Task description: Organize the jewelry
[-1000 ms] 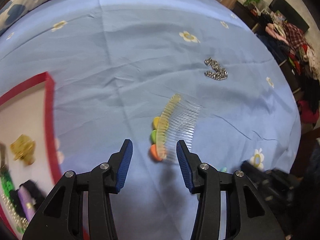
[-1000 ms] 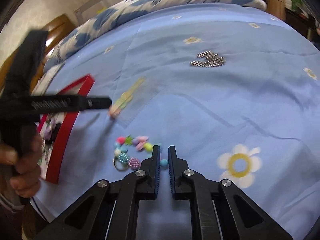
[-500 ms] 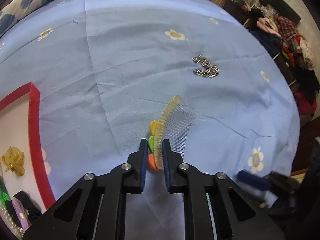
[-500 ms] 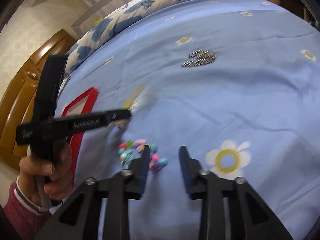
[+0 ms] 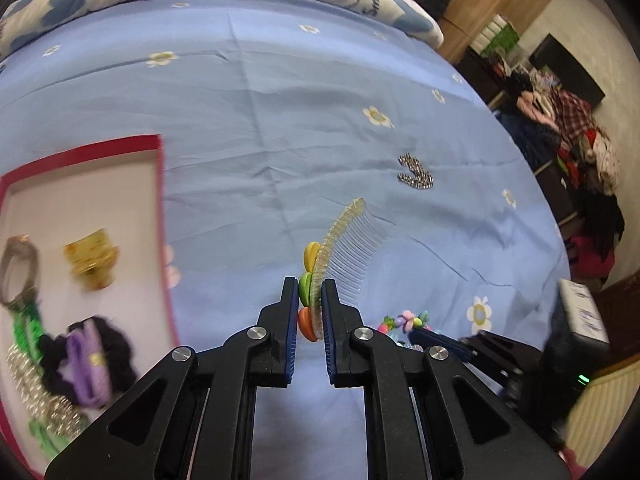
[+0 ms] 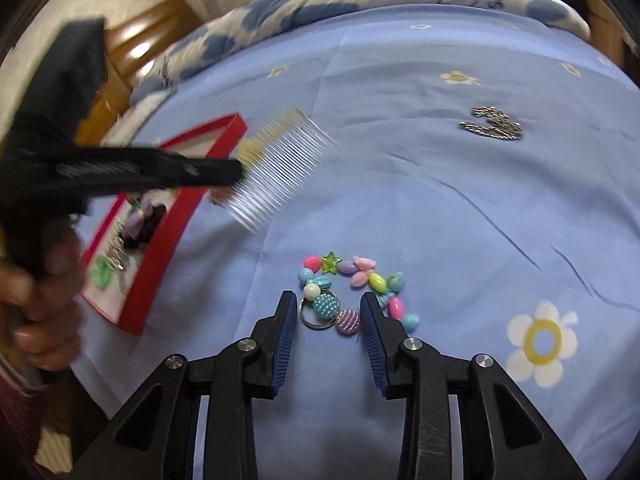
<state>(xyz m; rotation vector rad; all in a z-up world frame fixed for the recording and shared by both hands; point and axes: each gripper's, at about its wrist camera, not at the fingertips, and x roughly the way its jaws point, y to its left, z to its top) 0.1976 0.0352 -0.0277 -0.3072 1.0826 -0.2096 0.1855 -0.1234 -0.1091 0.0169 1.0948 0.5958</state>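
Between the pinching left hand-held gripper (image 5: 310,312) fingers sits a clear-toothed hair comb (image 5: 344,256) with yellow, green, orange petals.

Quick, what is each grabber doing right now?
Left gripper: shut on the hair comb.
Right gripper: open, over the bead keychain, holding nothing.

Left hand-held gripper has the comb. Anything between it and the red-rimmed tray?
Nothing visible. The left hand-held gripper is shut on the clear plastic hair comb with coloured hearts, lifted off the blue flowered bedsheet. Only bare sheet lies between it and the red-rimmed tray, whose near white floor looks free.
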